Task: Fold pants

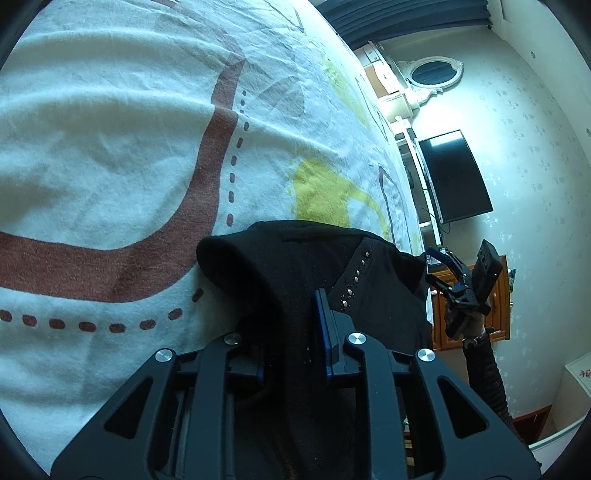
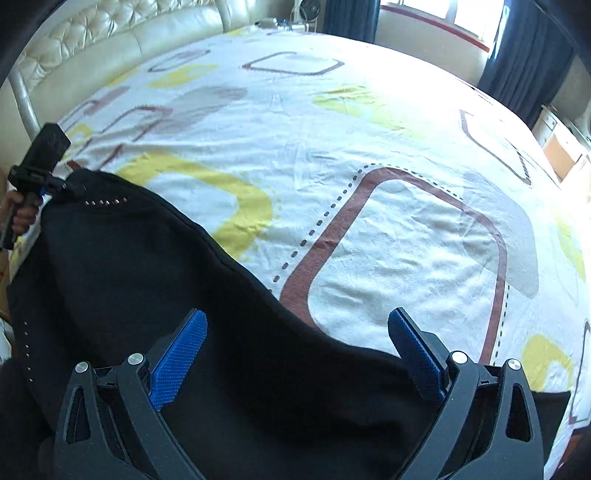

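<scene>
Bed [image 2: 332, 155] under white sheet patterned with brown and yellow shapes, cream tufted headboard [image 2: 110, 33], dark curtains [image 2: 528, 55] beside bright window [image 2: 461, 14], wall-mounted television [image 1: 458, 177], oval mirror [image 1: 432, 72], wooden cabinet [image 1: 472, 321], pale patterned wallpaper [image 1: 535, 147]

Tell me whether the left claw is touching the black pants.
Touching. The left wrist view shows the left claw closed on a bunched fold of the black pants, with the fabric pinched between its blue pads.
</scene>
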